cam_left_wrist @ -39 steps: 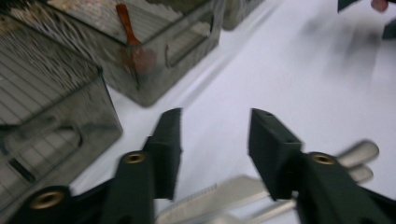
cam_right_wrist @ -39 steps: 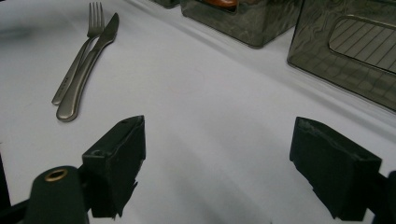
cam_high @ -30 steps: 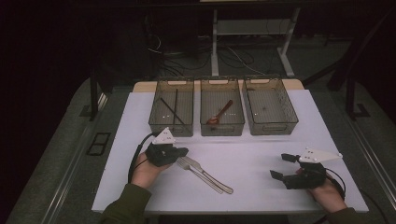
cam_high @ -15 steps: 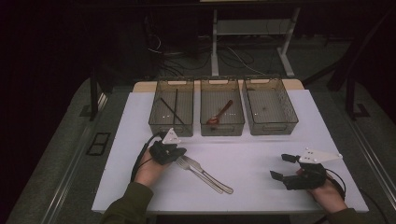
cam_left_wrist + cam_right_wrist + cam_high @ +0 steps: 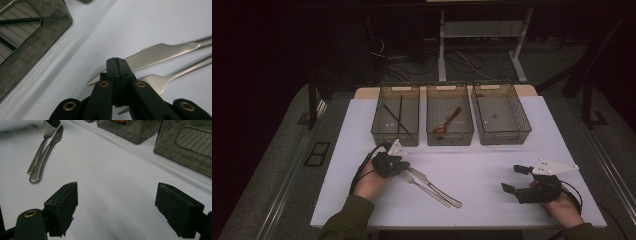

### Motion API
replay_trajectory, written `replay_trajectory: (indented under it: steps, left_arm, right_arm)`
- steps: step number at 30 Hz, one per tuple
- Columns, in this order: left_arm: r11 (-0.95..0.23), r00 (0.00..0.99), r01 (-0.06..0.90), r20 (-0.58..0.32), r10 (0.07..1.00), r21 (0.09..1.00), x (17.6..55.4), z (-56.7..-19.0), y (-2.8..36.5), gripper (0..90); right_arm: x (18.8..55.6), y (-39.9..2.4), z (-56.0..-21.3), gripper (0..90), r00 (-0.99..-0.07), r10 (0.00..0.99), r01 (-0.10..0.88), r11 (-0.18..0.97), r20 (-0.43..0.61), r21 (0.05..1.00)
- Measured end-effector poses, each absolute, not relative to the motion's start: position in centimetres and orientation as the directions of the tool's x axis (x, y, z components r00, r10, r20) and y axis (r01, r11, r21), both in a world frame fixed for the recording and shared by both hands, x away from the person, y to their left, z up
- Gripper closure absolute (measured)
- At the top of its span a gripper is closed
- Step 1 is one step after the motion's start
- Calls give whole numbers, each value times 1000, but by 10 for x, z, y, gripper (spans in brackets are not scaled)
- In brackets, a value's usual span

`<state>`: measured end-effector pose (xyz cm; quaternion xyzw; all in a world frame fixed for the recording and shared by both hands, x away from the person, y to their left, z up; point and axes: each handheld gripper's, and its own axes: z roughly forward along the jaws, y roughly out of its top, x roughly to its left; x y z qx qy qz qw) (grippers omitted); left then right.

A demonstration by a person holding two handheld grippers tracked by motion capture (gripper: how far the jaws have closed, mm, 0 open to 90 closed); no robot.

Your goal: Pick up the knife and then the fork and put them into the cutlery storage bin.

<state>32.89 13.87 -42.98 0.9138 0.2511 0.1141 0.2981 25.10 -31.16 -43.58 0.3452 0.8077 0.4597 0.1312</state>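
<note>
Cutlery sorting, worktop (image 5: 362, 130) view. Your left claw (image 5: 398, 167) has crept toward 3 o'clock over the last second and now sits right at the tips of the knife (image 5: 160, 53) and fork (image 5: 160, 81), which lie side by side at 6 o'clock from the middle bin (image 5: 450, 134). Left gripper view: jaws pressed together, nothing between them, over the knife's serrated edge and the fork's head. Reads as an approach, not a grab; you'd need to spread the jaws before either piece can be taken. Right claw (image 5: 516, 179) has not moved, resting at 4 o'clock on the worktop, jaws spread wide and empty. Left bin (image 5: 379, 131) holds dark sticks, middle a red spoon (image 5: 447, 121), right bin (image 5: 518, 131) looks bare.
</note>
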Motion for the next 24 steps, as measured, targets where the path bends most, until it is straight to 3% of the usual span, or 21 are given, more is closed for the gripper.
replay_trajectory:
  steps: [24]
  left_arm:
    - [-698,854,427,-4,519,574,283,-427,175,885]
  right_arm:
    - [251,-311,-436,176,-726,680,437,341,103,832]
